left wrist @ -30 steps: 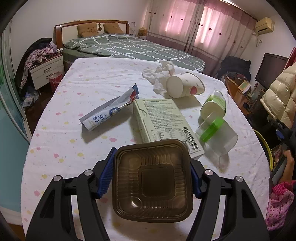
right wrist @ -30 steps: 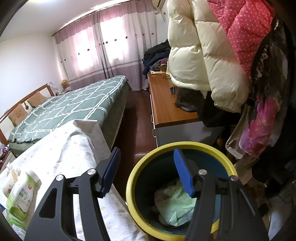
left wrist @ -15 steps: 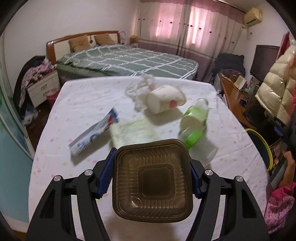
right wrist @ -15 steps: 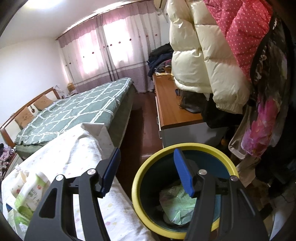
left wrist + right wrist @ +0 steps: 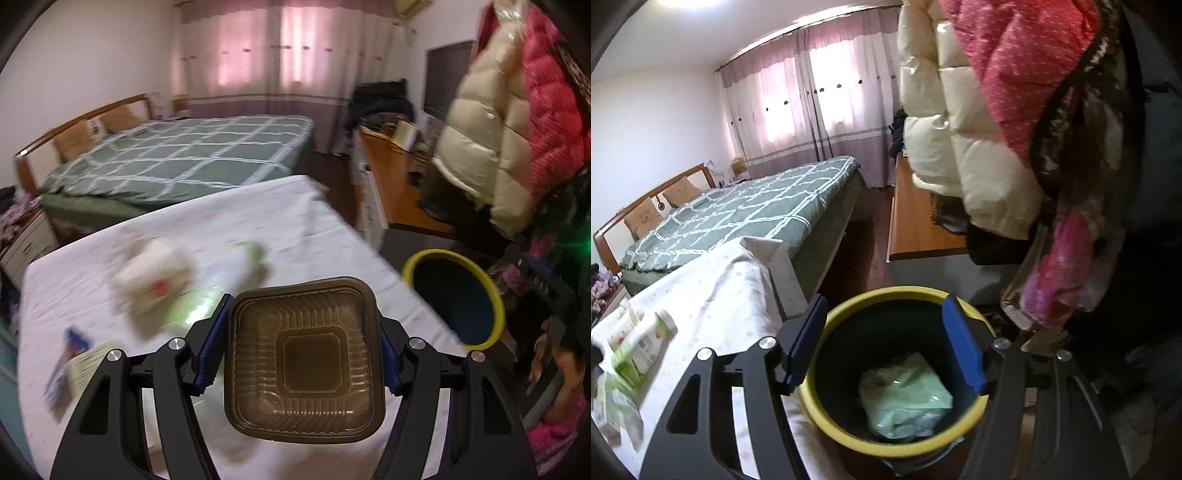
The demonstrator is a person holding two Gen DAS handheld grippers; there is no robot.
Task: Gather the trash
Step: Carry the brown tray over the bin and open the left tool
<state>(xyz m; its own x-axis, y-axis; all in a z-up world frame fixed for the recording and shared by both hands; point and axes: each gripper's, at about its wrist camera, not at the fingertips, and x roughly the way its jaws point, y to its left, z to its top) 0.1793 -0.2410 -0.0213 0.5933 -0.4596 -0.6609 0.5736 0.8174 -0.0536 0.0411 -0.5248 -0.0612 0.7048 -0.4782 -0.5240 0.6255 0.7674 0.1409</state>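
Tray: the brown plastic tray (image 5: 304, 360) is clamped by its two side edges in the left hand-held gripper (image 5: 303, 354), above the surface and short of the yellow-rimmed bin (image 5: 456, 297).
Handling: it looks light, thin and springy; a hard squeeze would likely buckle it, so the stiffer rim edges are the sound place to hold.
Right hand-held gripper (image 5: 883, 350): jaws apart with nothing between them, just been opening, poised over the bin (image 5: 886, 373), where a pale green packet (image 5: 905, 400) already lies.
Surface (image 5: 229, 221): a cloth-covered surface beside the bin carries a paper cup (image 5: 153, 280), a green-capped bottle (image 5: 642, 345) and other blurred litter.
Room: beyond the bin stand a green-quilted bed (image 5: 738, 214) and pink curtains (image 5: 809, 110); padded coats (image 5: 979, 122) hang above it.
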